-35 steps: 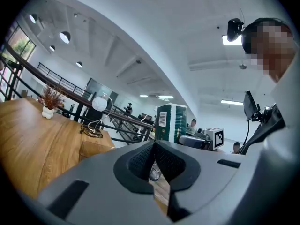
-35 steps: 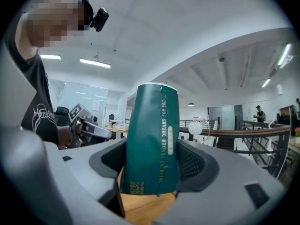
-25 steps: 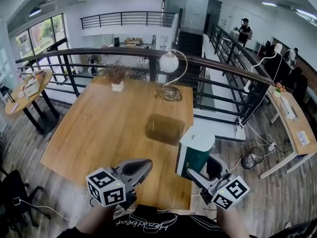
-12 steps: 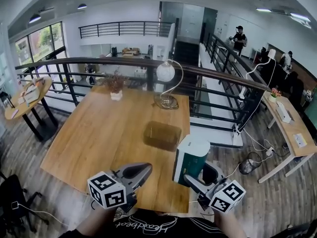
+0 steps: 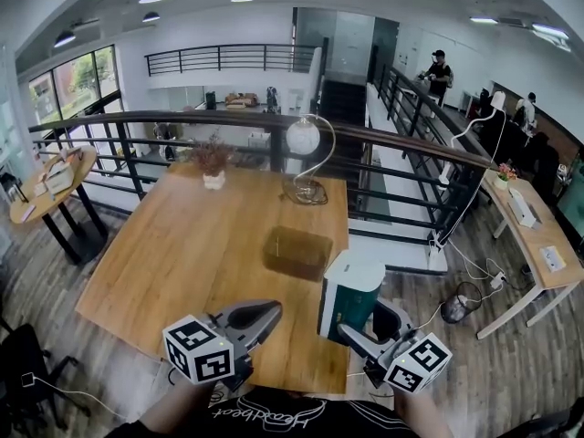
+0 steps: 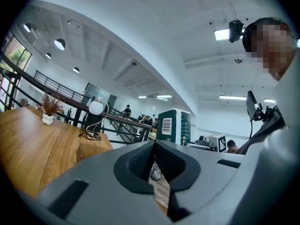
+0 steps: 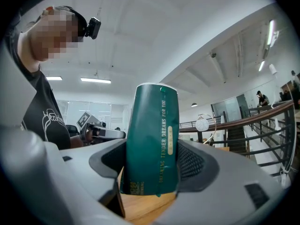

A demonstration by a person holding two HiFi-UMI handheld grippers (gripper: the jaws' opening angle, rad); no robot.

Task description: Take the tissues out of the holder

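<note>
A green and white tissue pack (image 5: 351, 292) stands upright on the wooden table (image 5: 182, 245), close to its near right corner. My right gripper (image 5: 352, 334) is shut on the pack's lower part; in the right gripper view the green pack (image 7: 152, 144) fills the space between the two jaws, its base on the wood. The brown tissue holder (image 5: 297, 252) lies on the table just beyond the pack, and shows in the left gripper view as a brown box (image 6: 93, 149). My left gripper (image 5: 266, 311) hovers over the table's near edge, shut and holding nothing.
A globe lamp (image 5: 306, 140) with a curved wire stand and a small potted plant (image 5: 213, 177) sit at the table's far edge. A dark railing (image 5: 401, 167) runs behind the table. The table's right edge (image 5: 341, 245) drops off beside the pack.
The head view has shifted a little. The right gripper and the tissue pack sit slightly lower and more to the left in the picture. The left gripper has hardly moved.
</note>
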